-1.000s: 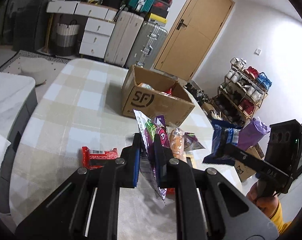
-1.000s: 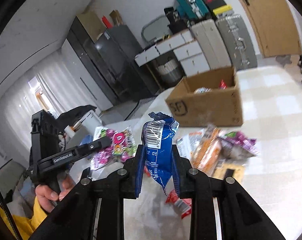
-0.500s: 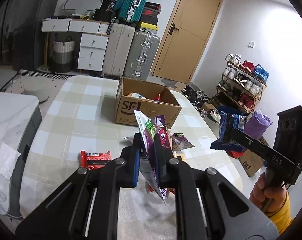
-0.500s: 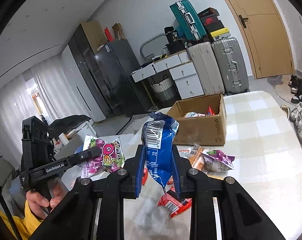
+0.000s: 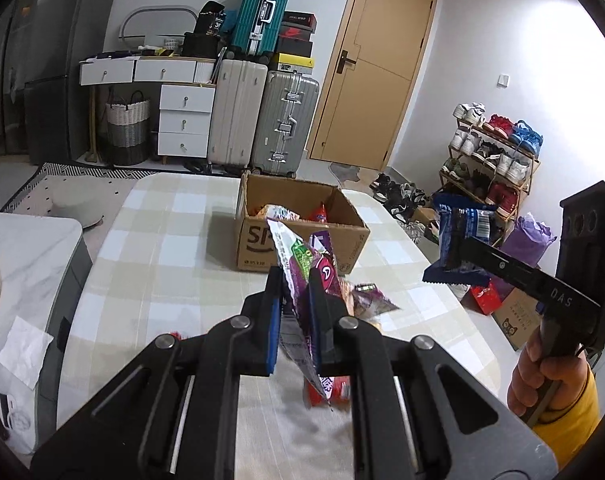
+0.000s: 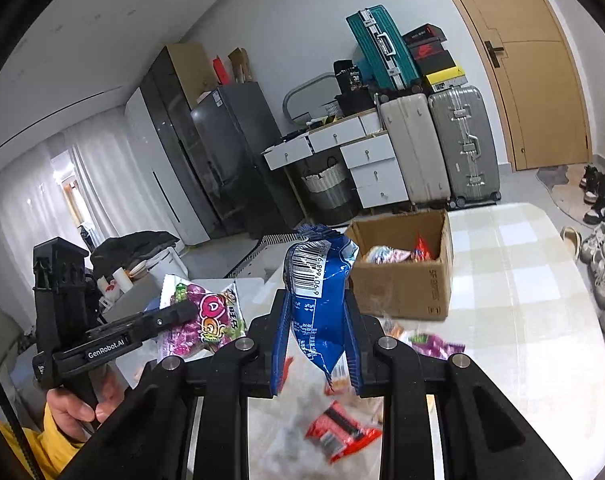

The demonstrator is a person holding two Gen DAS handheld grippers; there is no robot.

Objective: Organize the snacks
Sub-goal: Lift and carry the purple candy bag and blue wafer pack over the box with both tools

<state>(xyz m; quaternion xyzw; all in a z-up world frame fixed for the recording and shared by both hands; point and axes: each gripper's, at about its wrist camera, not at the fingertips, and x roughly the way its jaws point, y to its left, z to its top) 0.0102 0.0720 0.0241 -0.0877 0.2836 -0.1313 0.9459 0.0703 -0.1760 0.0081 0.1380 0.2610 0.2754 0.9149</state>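
Snacks are the matter here, and two of them are off the surface (image 5: pixel 154 240) at this moment. In the left wrist view, the left claw (image 5: pixel 296 292) is clamped on a purple candy bag (image 5: pixel 302 264), which stands on edge between the pads in the centre of the frame. The right claw (image 6: pixel 316 322) is clamped on a blue snack packet (image 6: pixel 318 292), with the barcode end pointing up. Each claw also shows in the other camera: the blue packet at the right of the left wrist view, the purple bag at the lower left of the right wrist view.

A cardboard box (image 5: pixel 302 248) sits open on the checked surface, just above the centre of the left wrist view, and some packets already lie inside it. More snacks are loose below the claws — a red packet (image 6: pixel 340 434) at the bottom of the right wrist view, a purple one (image 6: pixel 434 342) to its upper right.

I judge that the step in hand is the carry: both packets are picked and held in the air, not yet delivered. The next move probably calls for bringing each claw over the open top of the box and releasing there — one after the other, so the two claws do not meet above the opening.
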